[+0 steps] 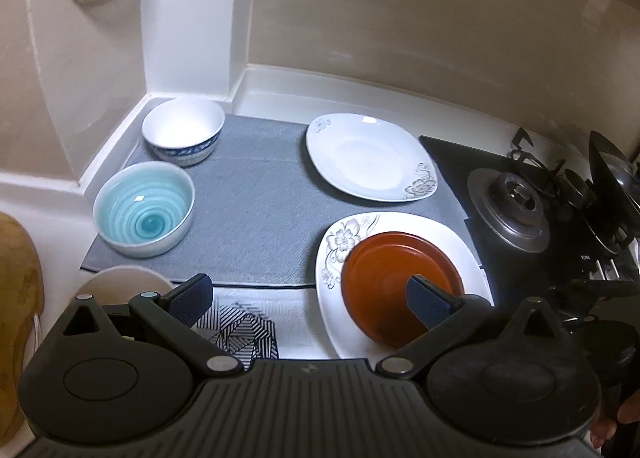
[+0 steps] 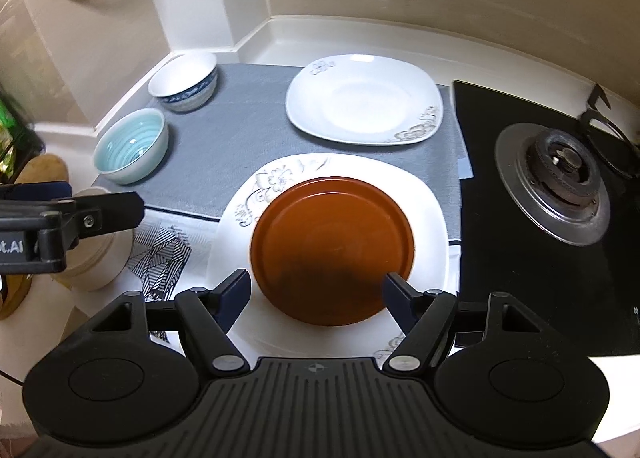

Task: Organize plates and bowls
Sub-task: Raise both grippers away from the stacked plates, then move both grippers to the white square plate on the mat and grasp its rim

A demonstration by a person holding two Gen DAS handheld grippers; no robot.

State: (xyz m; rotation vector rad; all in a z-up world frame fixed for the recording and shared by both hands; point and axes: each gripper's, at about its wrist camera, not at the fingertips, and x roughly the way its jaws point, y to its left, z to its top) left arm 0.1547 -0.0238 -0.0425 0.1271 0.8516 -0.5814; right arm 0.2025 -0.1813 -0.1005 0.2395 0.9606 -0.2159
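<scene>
Right gripper (image 2: 316, 292) hangs nearest the lens, its jaws spread wide and holding nothing; both fingertips straddle the near rim of the brown plate (image 2: 332, 250) without clearly touching it. That plate sits on a white floral plate (image 2: 430, 213), directly ahead of the fingers. Further ahead, well apart, a second white plate (image 2: 364, 99) lies on the grey mat (image 2: 224, 145). Ahead and to the left of the fingers stand the teal bowl (image 2: 130, 149) and, beyond it, the blue-rimmed bowl (image 2: 184, 79), near each other but apart. To the right sits the burner (image 2: 560, 177).

Left gripper (image 1: 310, 300) is likewise open wide and empty. Its right fingertip (image 1: 428, 300) overlaps the brown plate (image 1: 384, 282) in view; whether it touches cannot be told. Its left fingertip is over the striped cloth (image 1: 240, 330), beside a beige dish (image 1: 120, 282) just left of it. Ahead and left of these fingers are the teal bowl (image 1: 144, 207) and the blue-rimmed bowl (image 1: 184, 129); ahead and right lies the empty white plate (image 1: 370, 155) on the mat (image 1: 256, 209). From the right wrist view the left gripper shows at the far left edge, above the beige dish.
</scene>
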